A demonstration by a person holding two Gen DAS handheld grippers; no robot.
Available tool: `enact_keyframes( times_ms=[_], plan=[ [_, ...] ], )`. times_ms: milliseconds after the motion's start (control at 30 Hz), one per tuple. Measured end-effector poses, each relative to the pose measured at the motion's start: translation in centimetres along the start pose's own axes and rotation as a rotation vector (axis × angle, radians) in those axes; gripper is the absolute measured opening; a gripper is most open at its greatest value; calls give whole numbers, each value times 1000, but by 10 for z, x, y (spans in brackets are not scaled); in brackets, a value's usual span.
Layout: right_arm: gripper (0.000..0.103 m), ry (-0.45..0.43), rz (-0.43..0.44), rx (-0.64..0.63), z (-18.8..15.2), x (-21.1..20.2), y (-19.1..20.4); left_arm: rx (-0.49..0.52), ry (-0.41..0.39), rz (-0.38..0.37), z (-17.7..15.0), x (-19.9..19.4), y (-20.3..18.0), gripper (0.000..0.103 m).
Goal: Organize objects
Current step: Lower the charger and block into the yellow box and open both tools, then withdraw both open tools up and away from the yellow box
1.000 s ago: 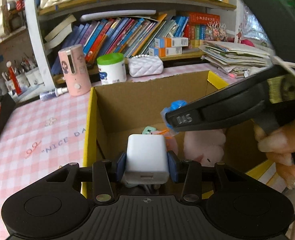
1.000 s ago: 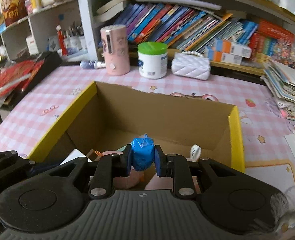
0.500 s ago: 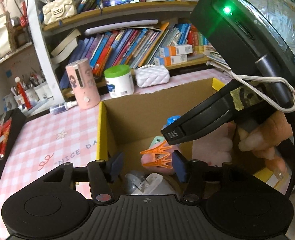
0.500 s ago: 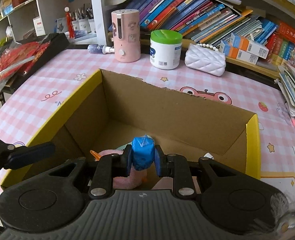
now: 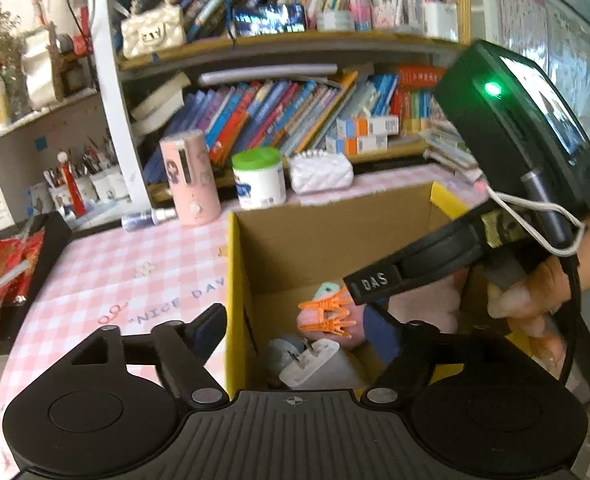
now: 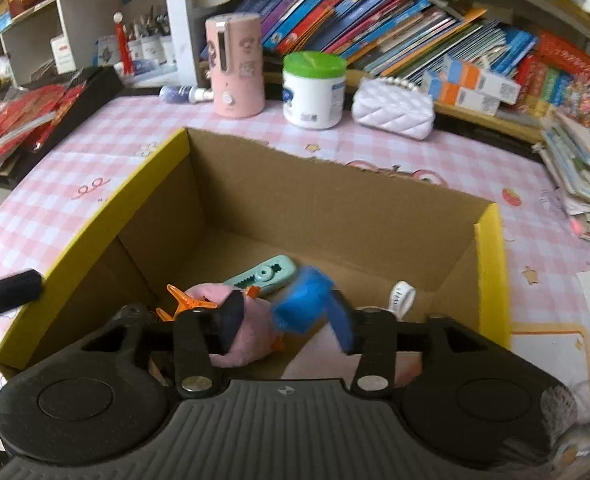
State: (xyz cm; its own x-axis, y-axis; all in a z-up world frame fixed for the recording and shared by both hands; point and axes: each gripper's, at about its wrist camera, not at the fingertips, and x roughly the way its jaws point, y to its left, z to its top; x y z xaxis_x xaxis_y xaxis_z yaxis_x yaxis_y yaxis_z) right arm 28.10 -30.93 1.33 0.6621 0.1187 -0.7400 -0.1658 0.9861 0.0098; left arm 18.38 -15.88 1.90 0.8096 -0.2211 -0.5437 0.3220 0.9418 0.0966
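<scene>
Left tool (image 5: 295,328): its jaws stand wide apart and hold nothing; it hovers over the near left corner of the cardboard box (image 5: 327,236).
White charger (image 5: 315,364): it lies inside the box, just below the left tool, with its metal prongs pointing up and left.
Orange clips (image 5: 327,316): they rest on a pink plush toy (image 6: 247,332) in the box, beside the charger.
Teal cutter (image 6: 263,274): it lies flat on the box floor, behind the pink plush toy.
Right tool (image 6: 291,316): its jaws are spread, above the inside of the box.
Blue object (image 6: 301,304): it is blurred, between the fingers of the right tool, close to the right finger; I cannot tell if it touches.
Box position: it stands on the bench (image 6: 95,184) with the pink checked cloth.
Behind the box: a pink cylinder (image 6: 237,64), a jar with green lid (image 6: 315,88) and a white quilted purse (image 6: 393,106) stand in a row.
</scene>
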Motion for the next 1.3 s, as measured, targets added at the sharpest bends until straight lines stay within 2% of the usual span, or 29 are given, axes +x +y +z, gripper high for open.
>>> enact_keyframes(
  times_ms=[333,600,833,1000,1300],
  plan=[
    [62,-133,-81,107,-24,-68,17,-31,-69,8,-15,-49,22,95],
    [68,-227,-145,173,-57,-117,51,-49,-57,17,-48,-90,44,96],
    [72,-232,-169,206,-96,-142,86,-68,-25,63,-77,-122,64,97],
    [77,-218,-184,225,-127,-154,111,-76,30,97,-97,-135,69,97],
    [95,-222,-213,229,-169,-173,156,-95,101,69,-125,-154,64,98]
  ],
)
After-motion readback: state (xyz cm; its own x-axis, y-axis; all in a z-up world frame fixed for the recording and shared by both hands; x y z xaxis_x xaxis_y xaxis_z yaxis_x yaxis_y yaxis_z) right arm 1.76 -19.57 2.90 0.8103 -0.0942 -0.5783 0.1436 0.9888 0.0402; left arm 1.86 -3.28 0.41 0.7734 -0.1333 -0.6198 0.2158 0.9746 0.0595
